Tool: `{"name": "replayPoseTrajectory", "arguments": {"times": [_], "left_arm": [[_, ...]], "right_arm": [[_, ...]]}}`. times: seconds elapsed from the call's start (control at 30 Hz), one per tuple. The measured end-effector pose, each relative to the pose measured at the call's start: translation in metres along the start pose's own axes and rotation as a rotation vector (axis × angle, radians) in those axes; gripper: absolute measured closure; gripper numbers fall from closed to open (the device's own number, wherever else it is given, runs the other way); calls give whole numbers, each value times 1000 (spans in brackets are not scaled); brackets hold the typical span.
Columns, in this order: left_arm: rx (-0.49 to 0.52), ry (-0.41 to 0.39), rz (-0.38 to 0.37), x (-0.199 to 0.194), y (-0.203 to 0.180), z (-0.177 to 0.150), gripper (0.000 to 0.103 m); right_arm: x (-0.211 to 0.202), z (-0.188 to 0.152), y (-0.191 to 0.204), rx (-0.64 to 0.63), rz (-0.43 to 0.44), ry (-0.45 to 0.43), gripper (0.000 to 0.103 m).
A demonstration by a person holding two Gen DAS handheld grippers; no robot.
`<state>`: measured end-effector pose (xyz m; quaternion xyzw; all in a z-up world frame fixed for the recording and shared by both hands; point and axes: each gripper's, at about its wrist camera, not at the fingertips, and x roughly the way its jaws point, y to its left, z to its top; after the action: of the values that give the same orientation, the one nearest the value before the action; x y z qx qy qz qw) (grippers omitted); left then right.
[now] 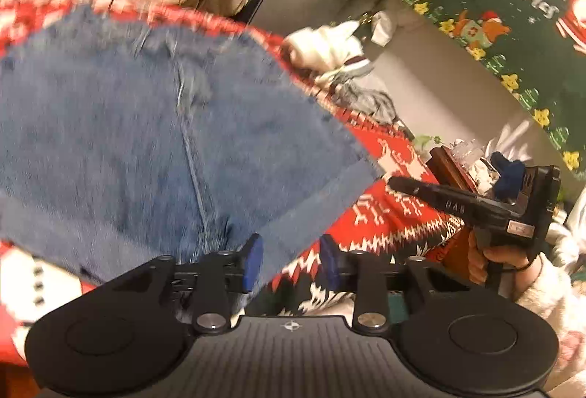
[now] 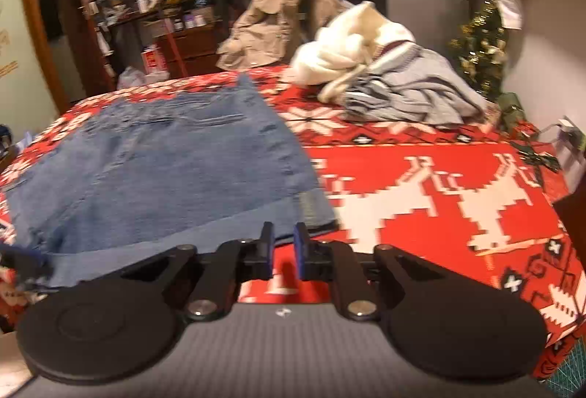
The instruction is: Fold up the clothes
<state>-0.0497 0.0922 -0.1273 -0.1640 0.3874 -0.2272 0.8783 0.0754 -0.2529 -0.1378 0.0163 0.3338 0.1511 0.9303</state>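
The jeans (image 2: pixel 157 170) lie flat on the red tablecloth (image 2: pixel 421 185), left of the reindeer pattern, with a pile of clothes (image 2: pixel 384 83) well apart at the far edge. The left gripper (image 1: pixel 291 260) has its fingers apart, the denim hem just beside the left pad but not pinched. The right gripper (image 2: pixel 284 247) has its fingers slightly apart with nothing between them, close to the hem's near corner.

Red reindeer-pattern cloth (image 2: pixel 421 156) covers surface; denim garment (image 2: pixel 164 170) flat, clothes pile (image 2: pixel 384 83) behind.
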Motion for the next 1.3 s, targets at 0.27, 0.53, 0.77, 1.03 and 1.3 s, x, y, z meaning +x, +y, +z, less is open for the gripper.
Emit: {"name": "replayPoseTrajectory", "arguments": {"times": [0.27, 0.53, 0.77, 1.03, 1.3], "left_arm": [[94, -28, 131, -3, -13, 0, 46], [106, -60, 319, -7, -8, -5, 40], [168, -144, 594, -9, -9, -5, 6], [204, -101, 696, -11, 13, 10, 7], [-27, -214, 717, -63, 87, 28, 24]], "right_arm": [[-12, -2, 54, -102, 52, 13, 43], [-16, -4, 91, -136, 106, 6, 2], [-11, 0, 107, -148, 101, 22, 1], [-12, -1, 104, -152, 73, -4, 1], [-6, 12, 78, -109, 43, 21, 1]]}}
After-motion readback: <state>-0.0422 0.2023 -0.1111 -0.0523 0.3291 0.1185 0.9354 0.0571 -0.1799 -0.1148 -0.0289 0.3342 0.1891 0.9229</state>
